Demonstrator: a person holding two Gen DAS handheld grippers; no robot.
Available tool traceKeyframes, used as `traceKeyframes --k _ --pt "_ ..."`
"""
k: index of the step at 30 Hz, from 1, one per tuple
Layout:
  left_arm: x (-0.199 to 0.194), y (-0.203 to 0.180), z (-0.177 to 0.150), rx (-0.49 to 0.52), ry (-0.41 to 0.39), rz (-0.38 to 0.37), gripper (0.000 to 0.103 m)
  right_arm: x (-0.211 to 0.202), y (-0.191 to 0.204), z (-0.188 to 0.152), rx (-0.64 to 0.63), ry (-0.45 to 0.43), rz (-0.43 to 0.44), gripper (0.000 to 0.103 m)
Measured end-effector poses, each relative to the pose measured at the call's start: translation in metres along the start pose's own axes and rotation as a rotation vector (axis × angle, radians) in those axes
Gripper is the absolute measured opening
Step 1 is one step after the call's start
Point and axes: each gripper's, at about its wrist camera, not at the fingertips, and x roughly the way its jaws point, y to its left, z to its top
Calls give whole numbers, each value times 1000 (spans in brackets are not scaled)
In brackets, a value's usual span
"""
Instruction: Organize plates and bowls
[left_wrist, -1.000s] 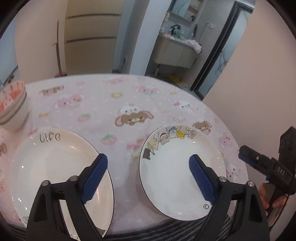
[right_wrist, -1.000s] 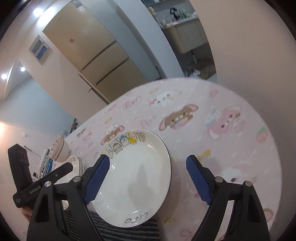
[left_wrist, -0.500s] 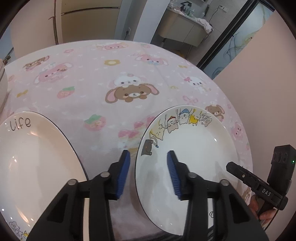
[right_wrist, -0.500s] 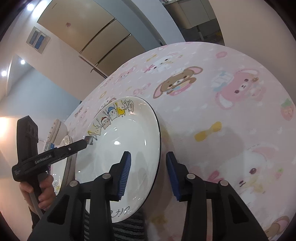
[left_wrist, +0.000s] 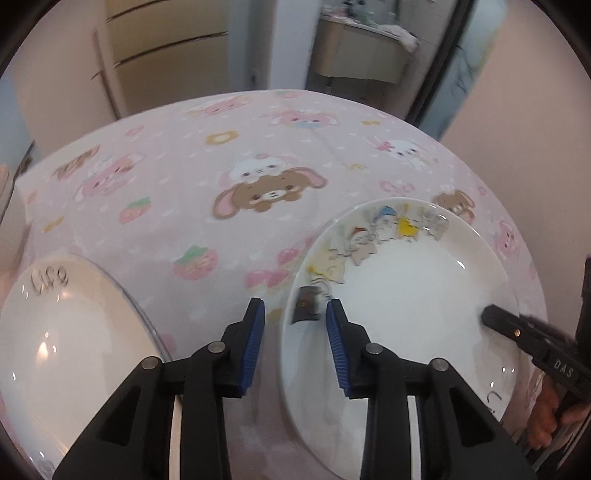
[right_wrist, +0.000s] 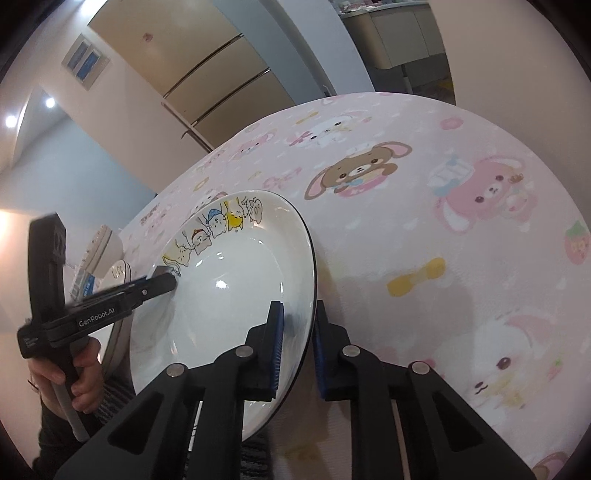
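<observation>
I have the cartoon-cat plate (left_wrist: 406, 295) between both tools at the near right of the counter (left_wrist: 258, 155), which wears a pink animal-print cloth. My right gripper (right_wrist: 297, 343) is clamped on the plate's right rim, one blue pad inside the dish and one outside. My left gripper (left_wrist: 295, 343) straddles the plate's left rim, but its jaws are opening a little and I see a gap at each pad, so I judge that side not yet gripped. The second plate, the "Life" plate (left_wrist: 66, 350), lies at the near left, well apart from the first. A stack of bowls (right_wrist: 99, 251) sits further left, beyond it.

The step in hand looks like picking up the cat plate with 2 grippers. Next I need the left jaws to bite the rim, then lift level and carry the plate over onto the other.
</observation>
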Motion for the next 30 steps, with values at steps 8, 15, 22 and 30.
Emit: traceKeyframes --k 8,15,22,30 --pt "5 6 2 -45 -15 -26 27 -1 0 0 23 -5 -16 18" --pt "-10 -2 -6 -26 -20 -30 25 -10 7 9 91 23 -72 19" --pt "-41 5 2 -47 -80 -18 25 -30 37 14 42 15 -62 25" --pt "-82 23 1 -78 -146 -16 25 -50 76 23 -12 -17 -30 26"
